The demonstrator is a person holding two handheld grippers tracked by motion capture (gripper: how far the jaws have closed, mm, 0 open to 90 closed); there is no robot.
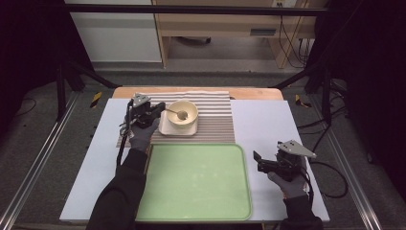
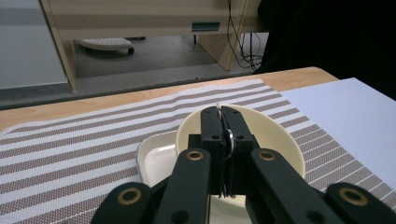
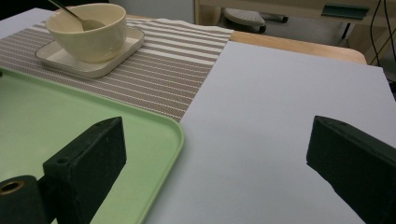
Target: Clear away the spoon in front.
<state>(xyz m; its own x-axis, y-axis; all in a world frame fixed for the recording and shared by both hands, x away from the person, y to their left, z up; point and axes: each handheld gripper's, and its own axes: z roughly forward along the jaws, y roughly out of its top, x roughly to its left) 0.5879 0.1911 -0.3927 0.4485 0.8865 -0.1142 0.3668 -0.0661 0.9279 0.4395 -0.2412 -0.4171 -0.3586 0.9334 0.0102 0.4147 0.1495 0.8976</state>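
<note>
The left gripper [image 1: 154, 111] has its jaws pinched shut on the handle of the spoon [image 2: 228, 144], whose scoop rests inside the cream bowl [image 1: 182, 113]. The bowl sits on a small square plate [image 1: 165, 128], and the plate on a striped mat [image 1: 215, 120] toward the far edge of the desk [image 1: 268, 124], left of its middle. In the left gripper view the thin metal handle runs straight up between the two closed jaws, with the bowl's rim just beyond their tips.

To do this step well, I would say the spoon wants lifting straight up and slowly — the grip is on a narrow handle, so any twist could let it swivel or knock the bowl off its plate. Keeping the scoop level until it clears the rim seems wise.

The right gripper [image 1: 258, 162] waits with its jaws spread wide and nothing between them, over the bare desk near the right edge of the green tray [image 1: 196, 179] — well apart from the bowl.
</note>
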